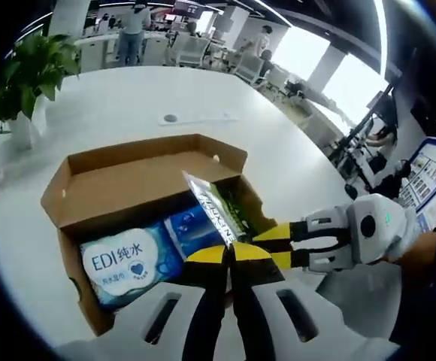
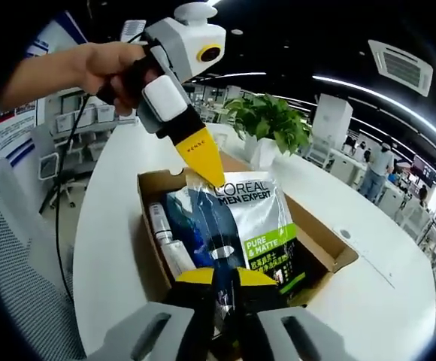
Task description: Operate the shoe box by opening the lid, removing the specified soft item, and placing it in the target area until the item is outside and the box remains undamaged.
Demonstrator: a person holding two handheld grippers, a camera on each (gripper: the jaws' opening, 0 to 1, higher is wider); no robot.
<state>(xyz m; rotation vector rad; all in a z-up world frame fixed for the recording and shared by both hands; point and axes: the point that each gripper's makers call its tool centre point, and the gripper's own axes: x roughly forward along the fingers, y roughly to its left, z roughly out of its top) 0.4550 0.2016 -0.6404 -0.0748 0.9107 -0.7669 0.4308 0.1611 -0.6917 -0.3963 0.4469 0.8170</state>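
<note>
An open cardboard shoe box [image 1: 128,188] [image 2: 319,242] sits on the white table, its lid folded back. A soft silver-and-green L'Oreal Men Expert pouch [image 1: 212,204] [image 2: 259,218] hangs upright over the box. My left gripper [image 1: 229,253] [image 2: 209,171] is shut on one edge of the pouch, with a hand holding it in the right gripper view. My right gripper [image 2: 225,278] [image 1: 259,247] is shut on the opposite edge. Inside the box lie a blue EDI wipes pack [image 1: 128,263] [image 2: 195,218] and a white tube [image 2: 161,226].
A potted plant [image 1: 30,71] [image 2: 270,120] stands on the white table [image 1: 128,98] beyond the box. A round cable port [image 1: 171,118] [image 2: 344,235] sits in the tabletop. A grey chair [image 2: 15,248] is beside the table. People and desks fill the background.
</note>
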